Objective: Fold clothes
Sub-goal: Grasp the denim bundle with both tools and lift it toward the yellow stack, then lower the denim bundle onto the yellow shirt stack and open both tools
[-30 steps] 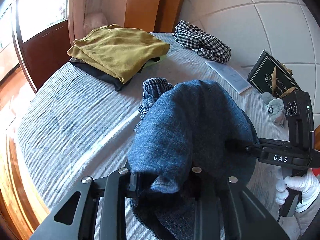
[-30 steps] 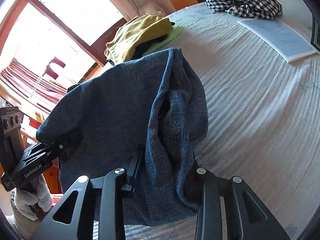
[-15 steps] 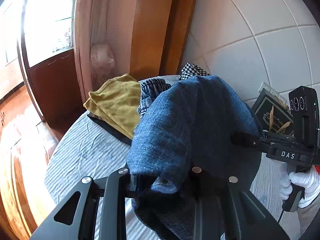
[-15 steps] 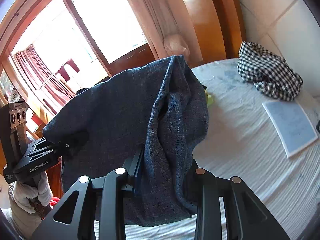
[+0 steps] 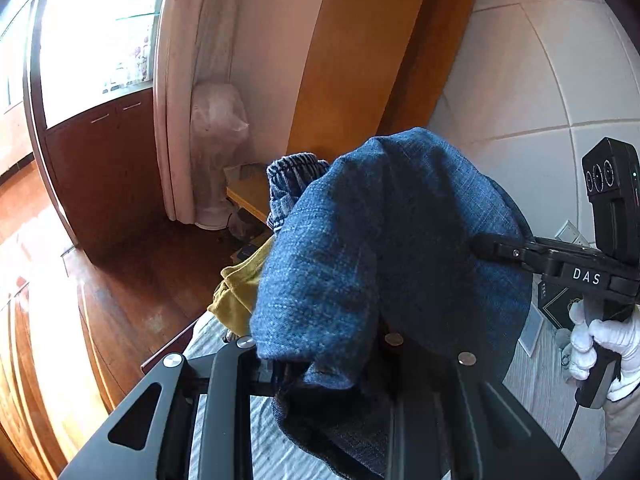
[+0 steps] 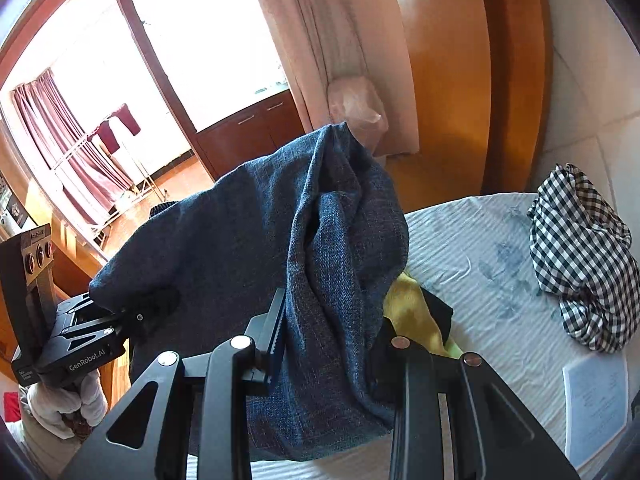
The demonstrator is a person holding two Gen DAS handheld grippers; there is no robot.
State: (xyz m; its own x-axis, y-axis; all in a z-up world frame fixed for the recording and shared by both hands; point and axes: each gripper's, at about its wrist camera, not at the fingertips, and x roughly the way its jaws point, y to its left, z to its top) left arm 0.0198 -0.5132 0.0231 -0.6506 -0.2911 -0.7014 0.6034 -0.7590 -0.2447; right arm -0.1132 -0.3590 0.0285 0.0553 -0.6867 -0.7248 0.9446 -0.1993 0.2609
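Note:
A blue denim garment [image 5: 384, 248] hangs in the air above the bed, held between both grippers. My left gripper [image 5: 320, 376] is shut on one edge of it; the cloth drapes over its fingers. My right gripper [image 6: 320, 364] is shut on the other edge of the denim [image 6: 280, 248]. In the left wrist view the right gripper [image 5: 480, 244] bites the cloth from the right. In the right wrist view the left gripper [image 6: 136, 316] bites it from the left. A striped waistband [image 5: 288, 180] shows at the top.
A folded mustard-yellow garment [image 6: 412, 312] on a black one lies on the striped bed [image 6: 480, 264] below the denim. A black-and-white checked garment [image 6: 584, 256] lies at the far right. A white paper [image 6: 596, 404] lies near it. Wooden floor [image 5: 132, 292] is to the left.
Both grippers have lifted the denim higher and tilted upward; the bed has dropped low in both views and the wall, curtain and window now fill them.

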